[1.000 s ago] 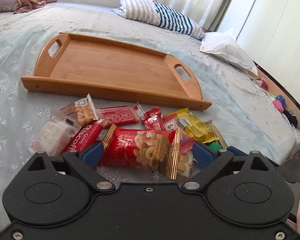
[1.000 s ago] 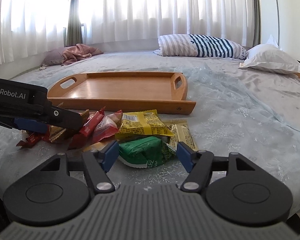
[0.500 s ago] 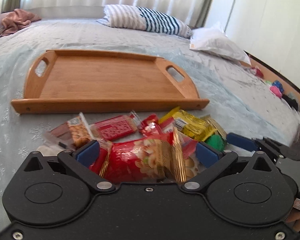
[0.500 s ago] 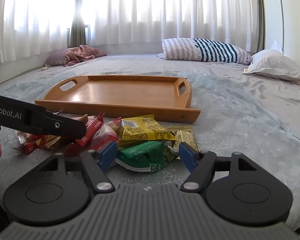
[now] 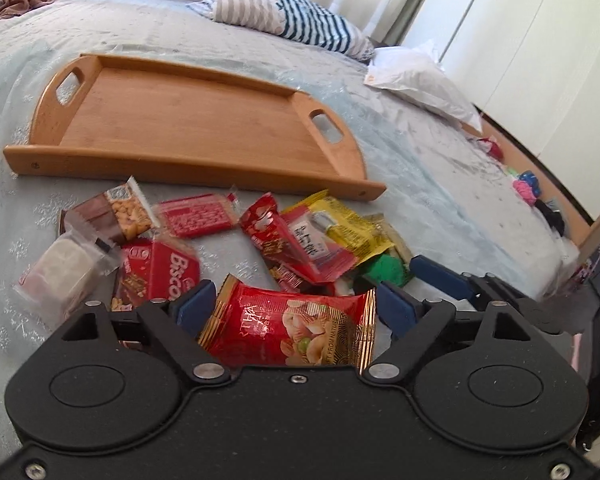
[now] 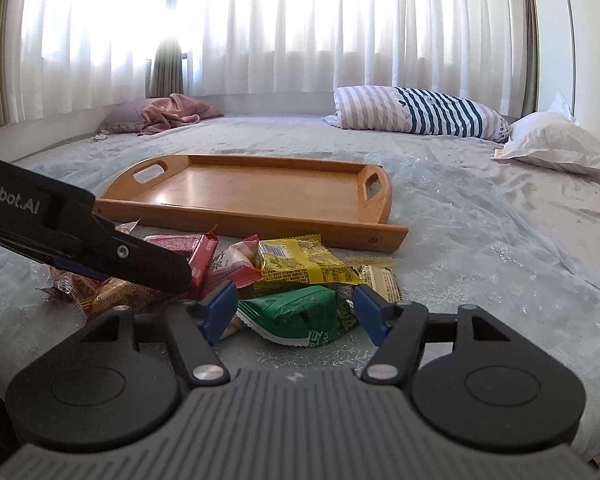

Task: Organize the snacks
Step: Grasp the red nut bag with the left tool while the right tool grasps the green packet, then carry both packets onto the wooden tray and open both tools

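My left gripper (image 5: 294, 306) is shut on a red nut packet (image 5: 288, 330) and holds it above the bed, in front of the snack pile. Loose on the cover lie a red Biscoff pack (image 5: 160, 270), a brown nut bar (image 5: 112, 216), a red wafer (image 5: 198, 216), a yellow packet (image 5: 340, 224) and a white packet (image 5: 64, 272). My right gripper (image 6: 294, 312) is open, its jaws on either side of a green packet (image 6: 300, 314) that lies on the bed. The wooden tray (image 5: 188, 120) sits beyond the pile, nothing in it.
The left gripper's body (image 6: 80, 240) crosses the left of the right wrist view. A striped pillow (image 6: 420, 116) and a white pillow (image 6: 556, 148) lie at the far right. A pink blanket (image 6: 172, 114) lies far left. The bed's right edge (image 5: 540, 184) has small items along it.
My left gripper has closed on the red nut packet and lifted it off the pile, uncovering the Biscoff pack. My right gripper has crept closer around the green packet.
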Action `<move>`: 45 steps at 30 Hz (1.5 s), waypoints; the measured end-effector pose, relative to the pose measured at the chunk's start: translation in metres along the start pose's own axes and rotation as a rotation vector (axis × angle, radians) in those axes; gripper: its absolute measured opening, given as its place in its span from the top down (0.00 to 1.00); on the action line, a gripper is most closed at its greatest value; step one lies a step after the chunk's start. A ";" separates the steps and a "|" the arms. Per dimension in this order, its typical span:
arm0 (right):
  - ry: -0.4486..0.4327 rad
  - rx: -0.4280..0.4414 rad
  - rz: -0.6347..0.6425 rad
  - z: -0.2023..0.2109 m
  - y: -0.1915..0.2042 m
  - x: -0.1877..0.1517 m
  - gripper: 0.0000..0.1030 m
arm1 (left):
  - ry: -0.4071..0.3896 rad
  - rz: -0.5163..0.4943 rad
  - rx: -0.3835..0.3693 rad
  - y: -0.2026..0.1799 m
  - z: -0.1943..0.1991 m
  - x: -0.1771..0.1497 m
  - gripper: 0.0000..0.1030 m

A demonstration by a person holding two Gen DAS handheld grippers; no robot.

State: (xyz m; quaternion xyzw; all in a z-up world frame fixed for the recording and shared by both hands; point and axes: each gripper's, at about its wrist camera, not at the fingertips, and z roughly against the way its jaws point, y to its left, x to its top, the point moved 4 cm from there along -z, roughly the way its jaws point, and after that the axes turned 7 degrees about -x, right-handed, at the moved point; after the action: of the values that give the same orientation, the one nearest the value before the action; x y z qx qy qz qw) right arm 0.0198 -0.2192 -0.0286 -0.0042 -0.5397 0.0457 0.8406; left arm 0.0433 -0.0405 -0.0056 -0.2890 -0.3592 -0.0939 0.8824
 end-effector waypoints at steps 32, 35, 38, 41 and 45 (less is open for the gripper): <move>-0.039 -0.071 -0.019 0.027 -0.014 0.004 0.54 | 0.003 -0.148 0.113 -0.022 0.014 -0.023 0.35; -0.049 -0.079 -0.024 0.027 -0.014 0.007 0.54 | -0.020 -0.168 0.120 -0.026 0.020 -0.018 0.35; -0.052 -0.080 -0.043 0.026 -0.016 0.011 0.54 | -0.049 -0.160 0.110 -0.027 0.029 -0.008 0.35; -0.051 -0.087 -0.066 0.023 -0.018 0.015 0.54 | -0.078 -0.152 0.112 -0.025 0.035 0.005 0.35; -0.053 -0.095 -0.085 0.017 -0.021 0.022 0.54 | -0.107 -0.125 0.129 -0.018 0.037 0.021 0.35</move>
State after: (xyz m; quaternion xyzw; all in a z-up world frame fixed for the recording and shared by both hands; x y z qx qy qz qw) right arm 0.0151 -0.2386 -0.0010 -0.0202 -0.5630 -0.0156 0.8260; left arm 0.0308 -0.0330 0.0383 -0.2133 -0.4283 -0.1102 0.8711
